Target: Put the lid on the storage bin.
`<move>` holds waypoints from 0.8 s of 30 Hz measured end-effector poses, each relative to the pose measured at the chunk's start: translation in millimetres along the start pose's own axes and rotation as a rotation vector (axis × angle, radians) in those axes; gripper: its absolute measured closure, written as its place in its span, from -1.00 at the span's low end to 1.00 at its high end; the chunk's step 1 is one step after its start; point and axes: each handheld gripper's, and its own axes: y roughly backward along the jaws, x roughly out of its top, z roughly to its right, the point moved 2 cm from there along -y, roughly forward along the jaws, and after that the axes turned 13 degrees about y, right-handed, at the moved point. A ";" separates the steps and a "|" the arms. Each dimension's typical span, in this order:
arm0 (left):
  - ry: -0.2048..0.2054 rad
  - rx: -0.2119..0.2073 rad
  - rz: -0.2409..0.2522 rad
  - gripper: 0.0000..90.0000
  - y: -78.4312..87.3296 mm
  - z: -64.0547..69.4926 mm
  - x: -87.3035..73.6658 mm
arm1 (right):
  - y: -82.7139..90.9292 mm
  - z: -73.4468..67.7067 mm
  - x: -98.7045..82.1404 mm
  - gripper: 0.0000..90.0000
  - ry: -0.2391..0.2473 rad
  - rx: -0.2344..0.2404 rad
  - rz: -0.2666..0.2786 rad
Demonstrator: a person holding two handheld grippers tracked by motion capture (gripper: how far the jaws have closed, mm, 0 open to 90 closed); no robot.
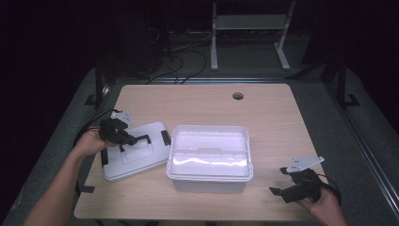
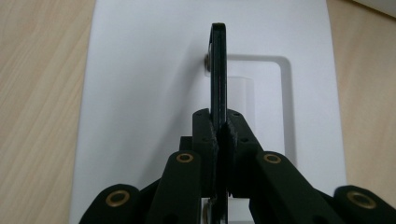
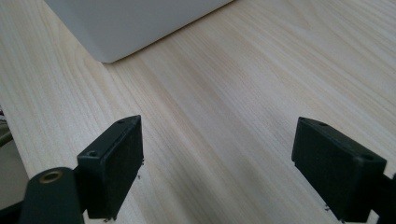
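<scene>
light wooden table point(image 1: 263, 106), grey carpet floor point(image 1: 329, 113), white metal stand point(image 1: 249, 28), dark room

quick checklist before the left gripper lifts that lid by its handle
1. Left gripper shut on the black handle: ok.
2. Handle stands upright off the white lid: ok.
3. Lid lies flat on the table, beside the open box: ok.
4. Right gripper open, holding nothing, apart from the box: ok.
5. Box contents: cannot tell.
</scene>
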 end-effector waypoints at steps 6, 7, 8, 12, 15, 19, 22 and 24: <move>0.004 0.007 -0.012 0.88 32.4 7.6 -10.1 | -0.9 -0.3 1.3 -0.64 0.001 0.003 0.000; -0.001 0.012 -0.017 0.88 39.1 9.1 -10.6 | -1.2 -0.4 1.5 -0.64 0.003 0.003 0.000; -0.003 0.017 -0.017 0.88 45.5 11.1 -10.6 | -1.6 -0.5 1.9 -0.64 0.007 0.004 0.000; -0.030 0.034 -0.006 0.88 70.2 19.7 -8.4 | -2.7 -0.8 2.9 -0.64 0.005 0.003 -0.002; -0.042 0.029 0.009 0.88 87.1 26.2 -5.6 | -3.0 -1.1 3.2 -0.64 0.004 0.002 -0.003; -0.039 0.017 0.017 0.88 103.7 32.8 -1.2 | -3.4 -1.3 4.1 -0.64 0.010 0.002 -0.002; -0.038 0.021 0.021 0.88 114.3 36.7 1.5 | -2.9 -1.5 4.3 -0.64 0.008 0.002 0.002; -0.036 0.023 0.025 0.88 119.6 38.8 2.7 | -2.5 -1.2 4.1 -0.64 0.007 0.000 0.005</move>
